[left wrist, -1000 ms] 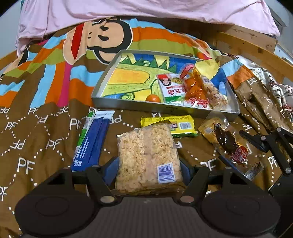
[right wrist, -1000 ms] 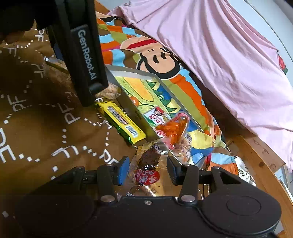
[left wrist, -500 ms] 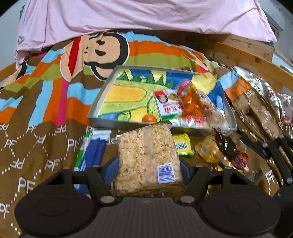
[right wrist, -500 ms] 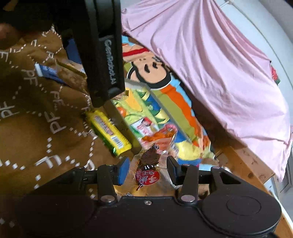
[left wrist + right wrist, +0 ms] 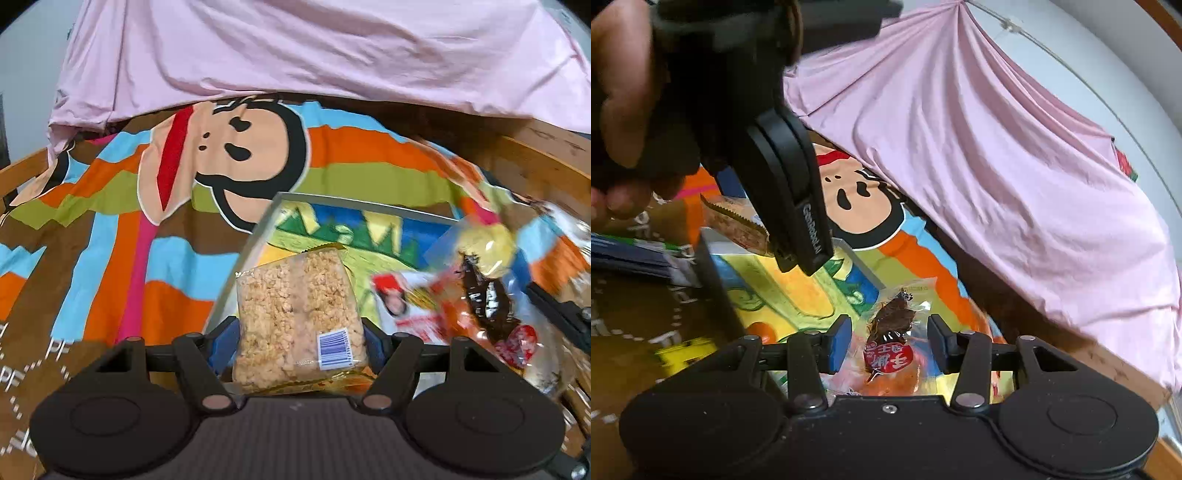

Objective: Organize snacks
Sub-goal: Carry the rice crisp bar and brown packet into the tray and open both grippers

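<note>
My left gripper point(image 5: 300, 334) is shut on a clear bag of puffed rice cakes point(image 5: 295, 310) and holds it over the near left corner of the metal tray point(image 5: 236, 273). My right gripper point(image 5: 889, 341) is shut on a clear packet of dark dried meat with a red label point(image 5: 890, 339), held above the tray's right part; the packet also shows in the left wrist view point(image 5: 495, 314). The tray has a cartoon landscape lining and holds a red-and-white packet point(image 5: 402, 306) and an orange snack bag point(image 5: 454, 306). The left gripper's body point(image 5: 790, 206) hangs in the right wrist view.
The tray lies on a striped monkey-print blanket point(image 5: 184, 206) on a bed. A pink sheet point(image 5: 295, 48) hangs behind. A blue packet point(image 5: 631, 258) and a yellow bar point(image 5: 687, 352) lie on the blanket beside the tray. A small orange ball point(image 5: 762, 330) sits in the tray.
Both grippers have lifted their packets off the blanket and carried them forward over the tray. The yellow bar and blue packet have dropped out of the left wrist view.
</note>
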`<state>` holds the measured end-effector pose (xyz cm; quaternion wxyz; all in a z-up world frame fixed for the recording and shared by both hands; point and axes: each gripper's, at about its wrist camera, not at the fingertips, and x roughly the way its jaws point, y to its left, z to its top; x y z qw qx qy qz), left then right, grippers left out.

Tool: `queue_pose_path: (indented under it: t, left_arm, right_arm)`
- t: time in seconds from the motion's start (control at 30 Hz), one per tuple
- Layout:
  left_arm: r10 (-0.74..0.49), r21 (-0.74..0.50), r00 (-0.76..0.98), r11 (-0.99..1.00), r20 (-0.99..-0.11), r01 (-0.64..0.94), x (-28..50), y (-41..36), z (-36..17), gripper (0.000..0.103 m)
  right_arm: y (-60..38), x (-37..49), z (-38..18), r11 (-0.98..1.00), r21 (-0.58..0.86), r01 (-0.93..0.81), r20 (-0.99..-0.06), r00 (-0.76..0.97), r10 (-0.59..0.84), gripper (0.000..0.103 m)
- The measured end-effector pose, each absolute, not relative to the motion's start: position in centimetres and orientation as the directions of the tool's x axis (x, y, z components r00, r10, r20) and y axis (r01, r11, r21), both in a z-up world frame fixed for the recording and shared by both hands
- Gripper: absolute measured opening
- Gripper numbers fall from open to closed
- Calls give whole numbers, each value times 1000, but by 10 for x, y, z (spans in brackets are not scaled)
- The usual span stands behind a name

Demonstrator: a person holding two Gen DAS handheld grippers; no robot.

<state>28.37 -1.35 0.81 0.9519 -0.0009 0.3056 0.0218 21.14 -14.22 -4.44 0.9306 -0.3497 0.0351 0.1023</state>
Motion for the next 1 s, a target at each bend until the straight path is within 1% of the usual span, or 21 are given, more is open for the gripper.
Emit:
queue_pose_path:
  t: [0.1, 0.27, 0.43, 0.57, 0.6, 0.67, 0.7, 0.77, 0.87, 1.0]
  left_arm:
    - [79, 24, 804, 997, -589, -80, 308, -10, -5, 73]
    - [118, 12, 786, 990, -606, -139, 336, -10, -24, 73]
    - [128, 45, 776, 991, -617, -128, 346, -24, -34, 73]
    - [135, 66, 768, 990, -626, -121, 349, -33, -42, 73]
    - [137, 68, 764, 990, -631, -121, 350, -34, -44, 73]
    - [141, 65, 752, 989, -644, -130, 353, -35, -48, 73]
    - [144, 64, 748, 989, -648, -136, 353, -35, -50, 73]
    - [150, 68, 749, 988, -645, -139, 354, -36, -52, 73]
    - [147, 71, 742, 989, -654, -133, 354, -37, -53, 73]
    - [123, 38, 743, 991, -659, -130, 351, -34, -51, 77]
  right_arm:
    - [-147, 230, -55, 729, -647, -223, -147, 975, 168, 48]
    - [-157, 255, -70, 761, -594, -261, -187, 965, 185, 48]
    - [-148, 258, -80, 732, -601, -321, -215, 947, 239, 49]
    - [-148, 266, -80, 735, -585, -343, -250, 938, 239, 50]
    - [-149, 267, -80, 741, -577, -344, -259, 937, 234, 52]
    - [-150, 268, -80, 748, -568, -343, -269, 936, 225, 60]
    - [-150, 268, -80, 749, -569, -339, -267, 938, 222, 63]
    - [-150, 268, -81, 747, -573, -338, -265, 939, 221, 71]
    - [-150, 269, -81, 741, -584, -331, -253, 942, 222, 80]
    - [-151, 265, -79, 735, -596, -323, -246, 945, 216, 85]
